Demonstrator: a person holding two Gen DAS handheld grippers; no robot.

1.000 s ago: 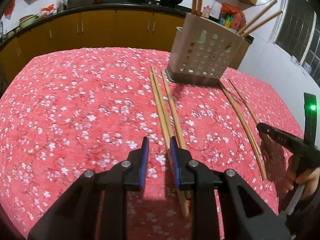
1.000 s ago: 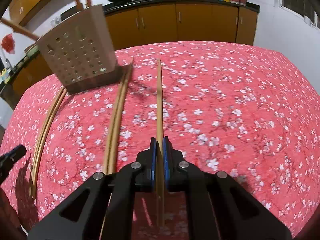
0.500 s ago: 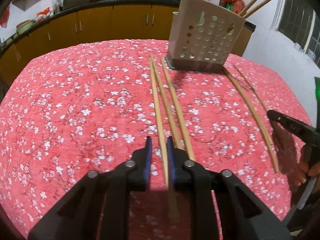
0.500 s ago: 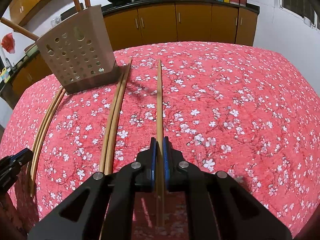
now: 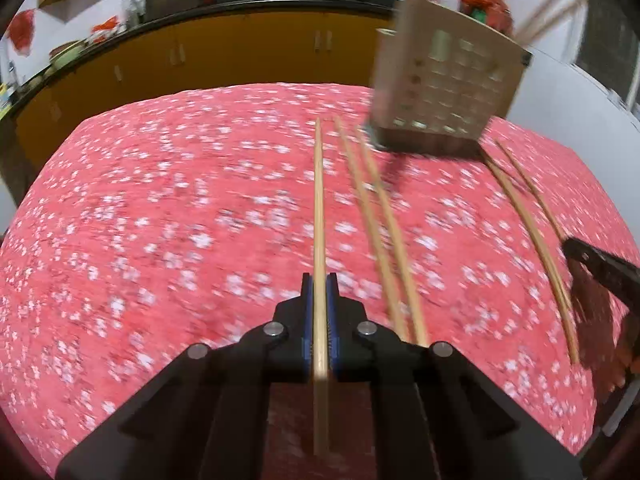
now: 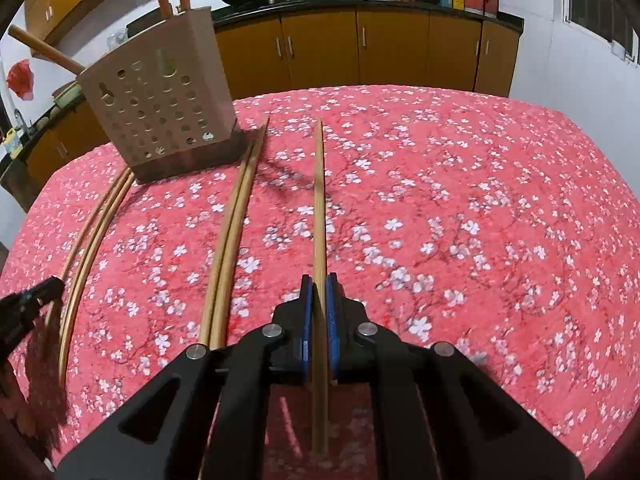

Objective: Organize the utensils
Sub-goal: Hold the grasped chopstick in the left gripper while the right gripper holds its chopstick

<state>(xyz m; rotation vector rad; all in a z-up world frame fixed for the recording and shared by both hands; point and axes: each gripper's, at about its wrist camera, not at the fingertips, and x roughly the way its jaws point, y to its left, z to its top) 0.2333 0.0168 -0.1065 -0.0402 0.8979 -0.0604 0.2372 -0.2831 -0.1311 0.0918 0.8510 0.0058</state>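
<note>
Since a second ago the left gripper (image 5: 319, 280) has shifted over a chopstick (image 5: 319, 208) and closed its blue pads on it. From the left wrist view, 2 loose chopsticks (image 5: 380, 216) lie just right of the held one, all pointing toward the perforated holder (image 5: 444, 88); 2 more (image 5: 520, 208) trail from the holder's right corner.

From the right wrist view, the right gripper (image 6: 319, 280) is clamped on 1 chopstick (image 6: 319, 200) right of the holder (image 6: 160, 100).

Even indoor light, fisheye-bent edges, motion-blurred left wrist view.
</note>
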